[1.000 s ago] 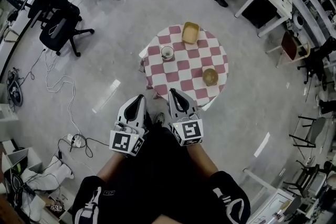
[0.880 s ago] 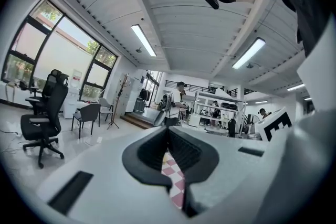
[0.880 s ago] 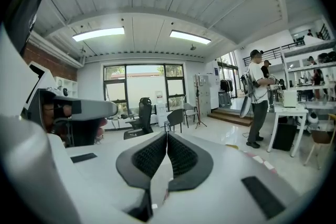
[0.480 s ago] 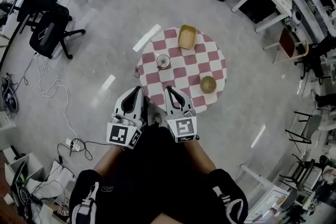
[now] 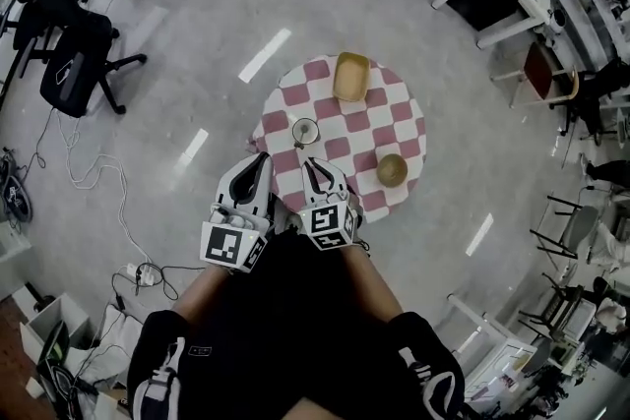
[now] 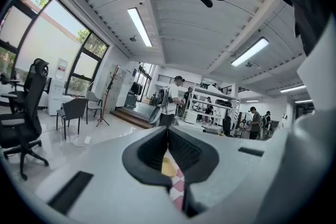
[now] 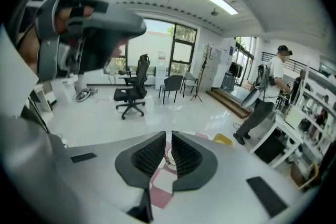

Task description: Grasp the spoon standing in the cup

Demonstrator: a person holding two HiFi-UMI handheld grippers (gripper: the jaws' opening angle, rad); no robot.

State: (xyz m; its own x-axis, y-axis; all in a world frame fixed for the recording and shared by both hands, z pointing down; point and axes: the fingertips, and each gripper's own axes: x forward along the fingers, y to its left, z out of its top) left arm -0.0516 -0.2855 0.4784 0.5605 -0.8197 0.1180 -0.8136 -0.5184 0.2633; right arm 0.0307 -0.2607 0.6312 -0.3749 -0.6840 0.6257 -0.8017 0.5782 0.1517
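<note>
Expect a light, stiff, probably slick spoon (image 5: 306,126), standing in the cup (image 5: 296,134) on the checked desk (image 5: 394,128); pinch the bare handle above the rim, gently, so as not to tip the cup. Note the right gripper (image 5: 317,170) at the desk's near edge, aimed at the cup, fingers (image 7: 152,155) a narrow crack apart and empty. Note the left gripper (image 5: 258,168) alongside, fingers (image 6: 152,152) closed on nothing.

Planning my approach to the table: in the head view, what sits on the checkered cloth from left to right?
white cup → yellow square dish → round brown bowl
</note>
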